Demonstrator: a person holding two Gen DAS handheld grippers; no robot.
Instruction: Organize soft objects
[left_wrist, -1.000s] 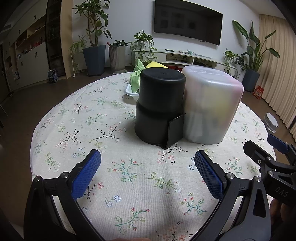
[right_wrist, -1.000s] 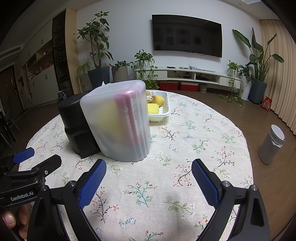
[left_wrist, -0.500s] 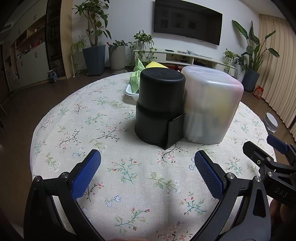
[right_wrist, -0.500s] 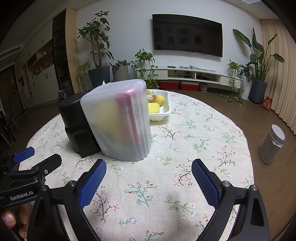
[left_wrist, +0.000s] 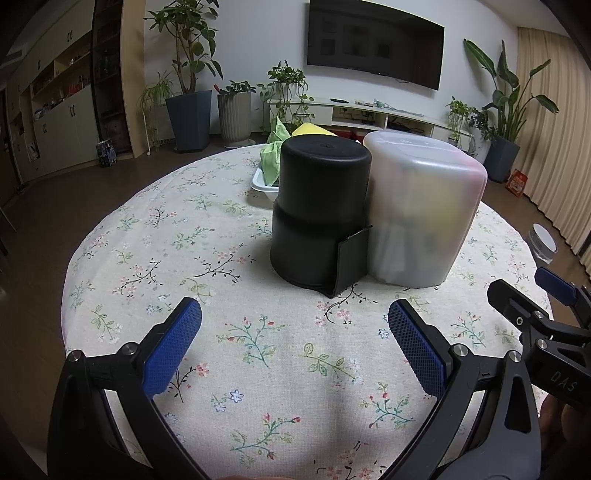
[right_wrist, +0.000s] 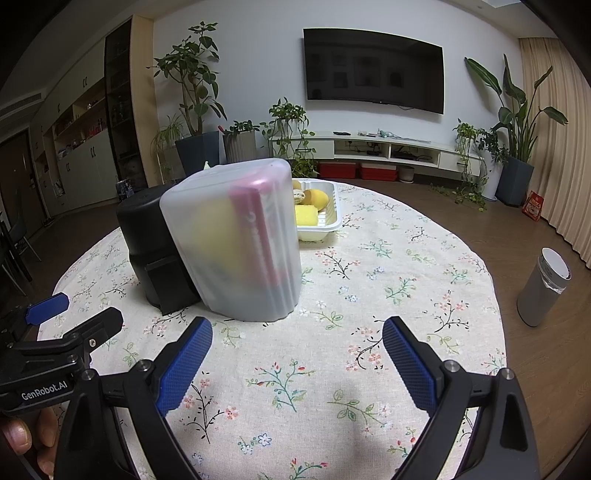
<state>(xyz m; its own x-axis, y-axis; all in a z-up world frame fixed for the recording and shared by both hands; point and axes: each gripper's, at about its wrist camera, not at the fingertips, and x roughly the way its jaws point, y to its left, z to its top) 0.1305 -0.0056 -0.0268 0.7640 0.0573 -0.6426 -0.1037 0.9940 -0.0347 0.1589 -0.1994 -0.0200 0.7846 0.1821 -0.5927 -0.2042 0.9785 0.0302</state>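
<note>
Two containers stand touching mid-table: an upturned black plastic tub (left_wrist: 320, 210) and, to its right, a frosted translucent plastic bin (left_wrist: 421, 206) with soft yellow and pink things blurred inside. Behind the tub sits a white plastic tray (right_wrist: 325, 218) of sponges. Bare floral-clothed round table (left_wrist: 258, 350) lies before the tub, where the left gripper (left_wrist: 295, 325) and right gripper (right_wrist: 297, 339) hover, jaws spread wide, empty.

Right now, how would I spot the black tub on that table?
Find the round table with the flowered cloth. Two upturned containers stand side by side at its middle; the black tub is round and opaque, while the frosted bin beside it is see-through.
</note>
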